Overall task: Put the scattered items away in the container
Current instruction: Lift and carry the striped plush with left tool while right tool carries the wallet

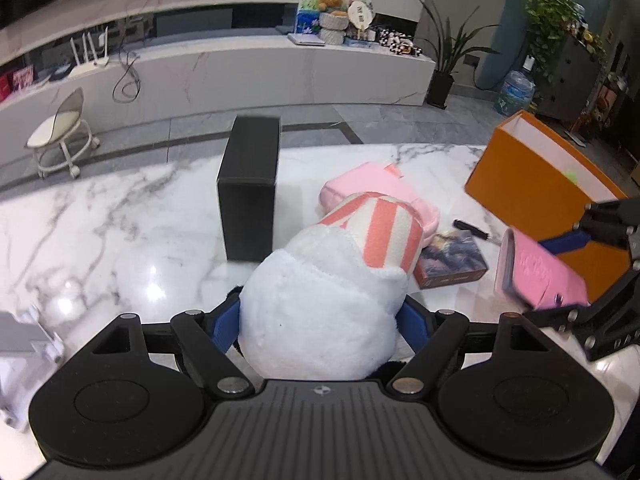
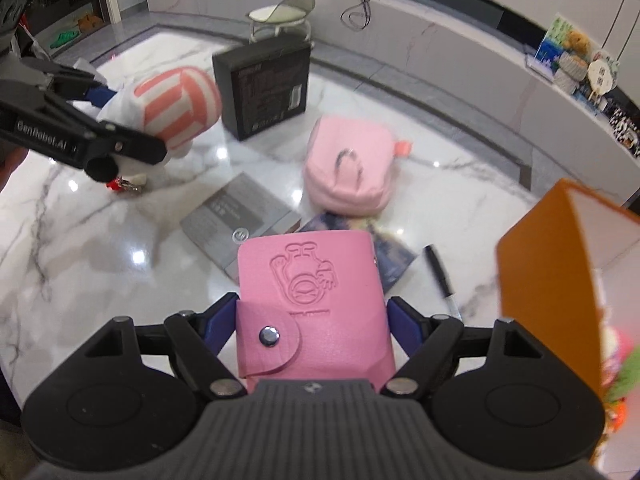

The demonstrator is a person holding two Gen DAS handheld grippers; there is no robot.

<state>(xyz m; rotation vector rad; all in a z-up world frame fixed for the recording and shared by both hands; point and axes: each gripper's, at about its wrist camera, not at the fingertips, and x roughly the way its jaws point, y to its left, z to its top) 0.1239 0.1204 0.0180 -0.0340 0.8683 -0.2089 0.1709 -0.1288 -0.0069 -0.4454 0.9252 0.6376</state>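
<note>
My left gripper is shut on a white plush toy with a pink-striped part, held above the marble table; it also shows in the right wrist view. My right gripper is shut on a pink snap wallet, also visible in the left wrist view, close beside the orange container, whose near wall shows in the right wrist view. A pink pouch, a dark picture box, a black pen and a grey booklet lie on the table.
A black box stands upright on the marble table. Colourful items sit inside the container. A white stool and a long white counter stand beyond the table.
</note>
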